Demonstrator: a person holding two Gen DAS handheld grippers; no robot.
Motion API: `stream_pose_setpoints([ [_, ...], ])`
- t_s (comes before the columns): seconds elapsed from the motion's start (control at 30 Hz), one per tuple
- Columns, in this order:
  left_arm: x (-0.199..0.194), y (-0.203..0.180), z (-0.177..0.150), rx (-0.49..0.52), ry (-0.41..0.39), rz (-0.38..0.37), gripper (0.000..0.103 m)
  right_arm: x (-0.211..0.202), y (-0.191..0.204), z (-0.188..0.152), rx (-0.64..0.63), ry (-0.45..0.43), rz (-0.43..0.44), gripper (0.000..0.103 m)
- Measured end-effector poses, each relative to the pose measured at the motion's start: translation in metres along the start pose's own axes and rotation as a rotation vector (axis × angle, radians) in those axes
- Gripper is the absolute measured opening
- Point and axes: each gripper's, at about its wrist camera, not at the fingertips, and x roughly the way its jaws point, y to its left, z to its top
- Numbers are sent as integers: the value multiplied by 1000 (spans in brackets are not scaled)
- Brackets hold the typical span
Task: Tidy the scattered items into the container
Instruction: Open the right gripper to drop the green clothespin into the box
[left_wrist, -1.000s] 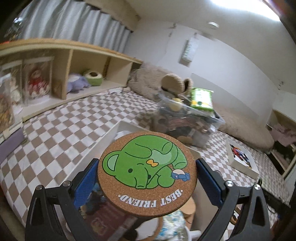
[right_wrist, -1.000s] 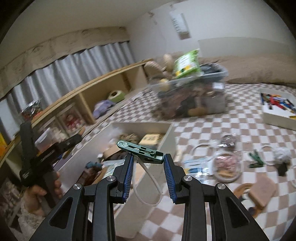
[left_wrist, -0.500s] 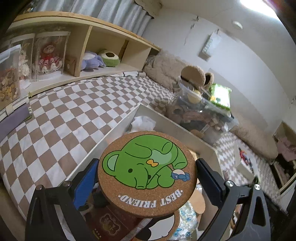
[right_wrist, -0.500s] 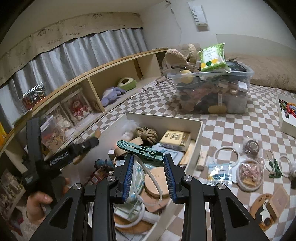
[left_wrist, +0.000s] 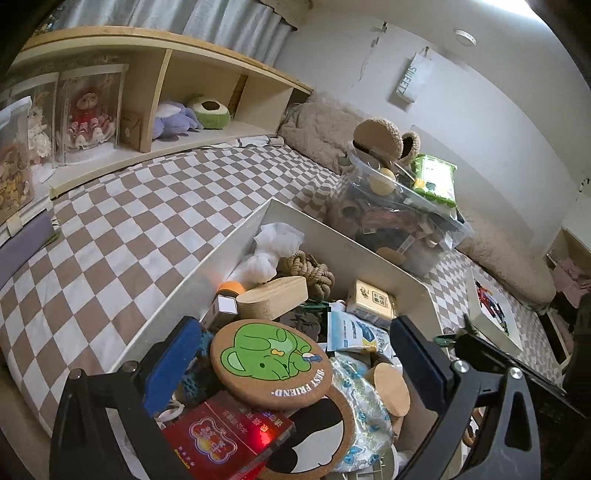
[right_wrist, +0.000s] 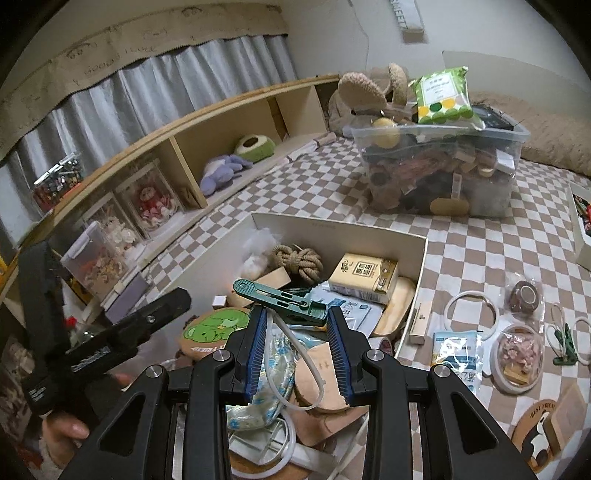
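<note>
Since a second ago our left gripper (left_wrist: 291, 354) has let go of the cork coaster (left_wrist: 271, 363): then the coaster sat pinched between the blue pads, and now it lies tilted on the pile inside the white box (left_wrist: 207, 273), with our left jaws standing wide on either side of it and touching nothing. The coaster's green elephant print faces up; it rests partly on a red packet (left_wrist: 229, 443) at its 6 o'clock and overlaps a second cork coaster (left_wrist: 321, 435) at its 5 o'clock. A wooden block (left_wrist: 273, 301) lies at its 12 o'clock, and a knot of rope (left_wrist: 306, 273) beyond that.

Our right gripper (right_wrist: 295, 325) has come from the box's near corner to over its middle. Its jaws are clamped on a green clothes peg (right_wrist: 280, 301), which lies crosswise at their tips, its long end pointing towards 10 o'clock. A white loop of cord (right_wrist: 295, 365) hangs from the peg down between the fingers, over the box's contents.

In the right wrist view the cork coaster shows at 8 o'clock from the peg, with the left gripper's black frame (right_wrist: 110, 343) beyond it. Outside the box, at 3 to 4 o'clock, scattered items lie on the checked cover (right_wrist: 480, 266): a white ring (right_wrist: 471, 314), a small packet (right_wrist: 456, 354), and another green peg (right_wrist: 565, 349).
</note>
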Motion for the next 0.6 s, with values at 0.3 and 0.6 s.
stream_pose_setpoints([
  [0.3,-2,3,2,-16,-17,-4,103,28,7,13,-40,55,-18,34],
  [0.6,-4,3,2,-15,-27,-15,103,37,7,18,-35,13,-52,93],
])
